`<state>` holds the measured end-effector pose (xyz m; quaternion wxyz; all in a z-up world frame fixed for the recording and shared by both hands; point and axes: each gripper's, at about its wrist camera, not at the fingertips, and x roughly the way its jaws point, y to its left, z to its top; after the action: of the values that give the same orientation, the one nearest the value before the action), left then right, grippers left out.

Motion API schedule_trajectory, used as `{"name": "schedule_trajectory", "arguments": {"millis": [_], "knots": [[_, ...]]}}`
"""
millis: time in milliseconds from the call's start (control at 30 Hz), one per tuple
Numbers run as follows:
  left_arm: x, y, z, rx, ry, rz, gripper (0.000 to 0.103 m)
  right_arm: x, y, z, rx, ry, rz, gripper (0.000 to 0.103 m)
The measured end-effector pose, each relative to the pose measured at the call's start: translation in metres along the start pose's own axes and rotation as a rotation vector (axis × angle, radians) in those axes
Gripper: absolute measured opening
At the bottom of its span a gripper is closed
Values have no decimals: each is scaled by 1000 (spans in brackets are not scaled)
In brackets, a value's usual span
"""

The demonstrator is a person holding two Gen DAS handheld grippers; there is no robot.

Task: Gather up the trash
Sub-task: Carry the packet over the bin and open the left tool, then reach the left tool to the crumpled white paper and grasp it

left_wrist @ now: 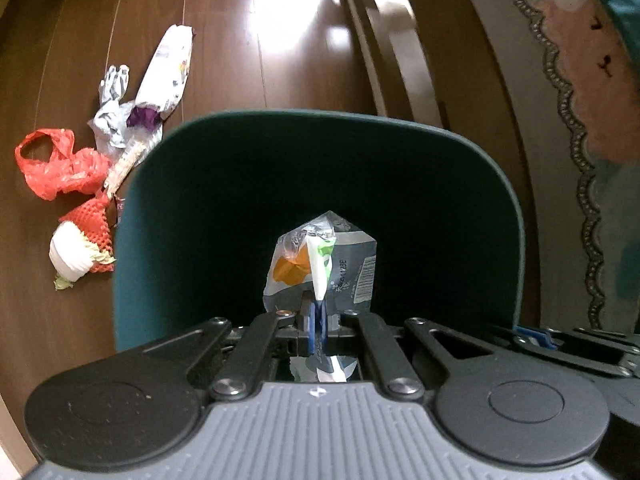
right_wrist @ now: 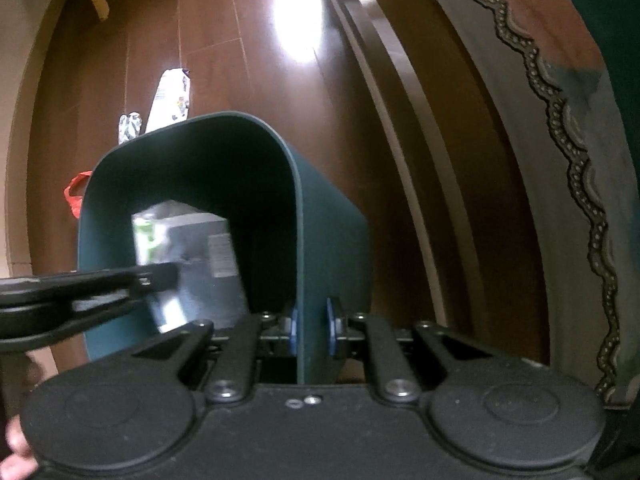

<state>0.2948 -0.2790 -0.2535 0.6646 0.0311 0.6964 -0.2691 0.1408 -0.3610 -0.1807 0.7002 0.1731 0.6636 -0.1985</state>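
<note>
i hold a crumpled wrapper (left_wrist: 320,264) clamped in my left gripper (left_wrist: 318,320) above the green bin (left_wrist: 160,200); my right gripper (right_wrist: 312,326) pinches the bin's wall.

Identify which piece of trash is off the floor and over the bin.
The grey wrapper pinched in the left gripper, above the green bin; the rest lie on the floor.

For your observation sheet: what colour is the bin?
Dark green bin, shown best in the left wrist view.

Both wrist views look steeply down, close, sharing the bin (left_wrist: 500,200).
</note>
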Motion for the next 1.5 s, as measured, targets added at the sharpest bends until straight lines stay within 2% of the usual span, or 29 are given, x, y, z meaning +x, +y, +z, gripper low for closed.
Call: {"name": "schedule_trajectory", "arguments": {"millis": [233, 300, 367, 467, 700, 900, 1033, 1167, 1200, 1267, 1300, 1433, 1500], "knots": [[1, 1, 2, -26, 22, 19, 3, -12, 13, 3, -33, 16, 16, 12], [-2, 4, 4, -33, 24, 13, 9, -14, 16, 3, -34, 20, 20, 12], [-5, 7, 5, -38, 19, 10, 28, -13, 22, 6, -38, 23, 20, 12], [-10, 12, 7, -43, -4, 11, 44, -14, 28, 8, -45, 25, 19, 12], [-29, 25, 10, -38, -17, -36, 45, -14, 33, 12, -34, 22, -7, 12], [-67, 41, 16, 11, -64, -16, 45, -18, 28, 20, 28, 20, -45, 12], [-87, 61, 24, 31, -109, 47, 45, -17, 21, 27, 58, 20, -45, 12], [-92, 92, 33, -48, -125, 90, 45, -14, 6, 36, 74, 25, -34, 12], [-90, 99, 34, -69, -131, 108, 45, -12, 2, 38, 72, 29, -27, 12], [-85, 114, 36, -122, -127, 155, 56, -10, -3, 40, 61, 33, -20, 12], [-83, 121, 36, -154, -125, 172, 57, -10, -8, 42, 59, 37, -14, 12], [-65, 142, 37, -201, -110, 247, 57, -9, -20, 50, 36, 36, 2, 12], [-56, 151, 36, -226, -99, 262, 57, -7, -24, 54, 22, 35, 2, 12]]}}
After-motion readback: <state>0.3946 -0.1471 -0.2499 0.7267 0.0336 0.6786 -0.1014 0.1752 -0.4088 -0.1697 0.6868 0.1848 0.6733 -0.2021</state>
